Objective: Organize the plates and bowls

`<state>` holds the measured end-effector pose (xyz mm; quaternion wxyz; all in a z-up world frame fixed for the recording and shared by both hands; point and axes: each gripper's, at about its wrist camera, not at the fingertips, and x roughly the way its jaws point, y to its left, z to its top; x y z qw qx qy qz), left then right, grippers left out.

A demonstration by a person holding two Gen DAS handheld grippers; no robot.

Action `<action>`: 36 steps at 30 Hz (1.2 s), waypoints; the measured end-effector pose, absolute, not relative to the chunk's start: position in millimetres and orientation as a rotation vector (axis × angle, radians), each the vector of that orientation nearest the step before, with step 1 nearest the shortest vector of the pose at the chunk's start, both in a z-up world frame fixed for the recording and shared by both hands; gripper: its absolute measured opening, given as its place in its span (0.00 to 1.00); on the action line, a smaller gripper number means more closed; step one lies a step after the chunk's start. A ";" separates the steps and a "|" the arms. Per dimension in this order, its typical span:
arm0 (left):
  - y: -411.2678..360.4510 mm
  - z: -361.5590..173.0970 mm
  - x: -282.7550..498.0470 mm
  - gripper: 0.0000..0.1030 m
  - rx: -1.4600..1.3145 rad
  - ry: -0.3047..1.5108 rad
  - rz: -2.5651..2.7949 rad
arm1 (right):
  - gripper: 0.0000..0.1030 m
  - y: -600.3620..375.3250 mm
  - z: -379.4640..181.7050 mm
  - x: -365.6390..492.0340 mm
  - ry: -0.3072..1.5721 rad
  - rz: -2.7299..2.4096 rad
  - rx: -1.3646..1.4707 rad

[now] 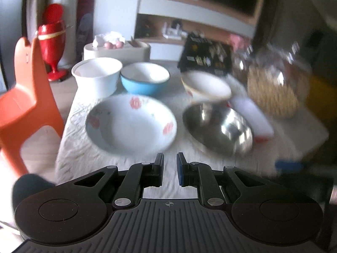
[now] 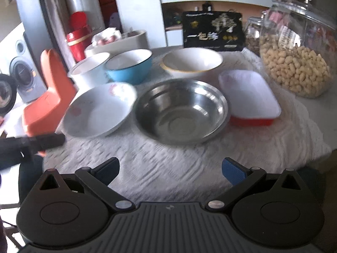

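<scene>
On a white-clothed table sit a flowered white plate [image 1: 130, 124] [image 2: 99, 111], a steel bowl [image 1: 219, 130] [image 2: 181, 110], a blue bowl [image 1: 145, 79] [image 2: 129, 66], a white tub [image 1: 96, 74] [image 2: 88, 69], a cream bowl [image 1: 205, 87] [image 2: 192, 62] and a red dish with a white lid [image 2: 249, 97] [image 1: 252, 116]. My left gripper [image 1: 170, 163] hovers in front of the flowered plate, its jaws nearly closed with a narrow gap and nothing between them. My right gripper [image 2: 170, 168] is wide open and empty, in front of the steel bowl.
A glass jar of peanuts [image 2: 294, 48] [image 1: 276, 88] stands at the right. A black box [image 2: 212, 30] and a beige tray [image 1: 118, 49] stand at the back. An orange chair [image 1: 23, 97] [image 2: 48, 97] stands left of the table.
</scene>
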<state>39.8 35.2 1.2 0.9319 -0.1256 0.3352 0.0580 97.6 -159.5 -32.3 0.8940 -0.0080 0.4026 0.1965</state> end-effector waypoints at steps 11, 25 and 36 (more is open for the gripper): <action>57.1 -50.1 115.8 0.18 -0.526 0.748 0.020 | 0.92 -196.7 -50.2 171.4 0.836 0.317 0.052; 56.1 -61.3 157.7 0.18 -0.515 0.743 0.041 | 0.67 -170.0 -72.0 231.9 0.787 0.329 0.011; 51.9 -60.9 153.7 0.22 -0.527 0.750 -0.003 | 0.67 -161.4 -84.6 228.7 0.870 0.396 0.048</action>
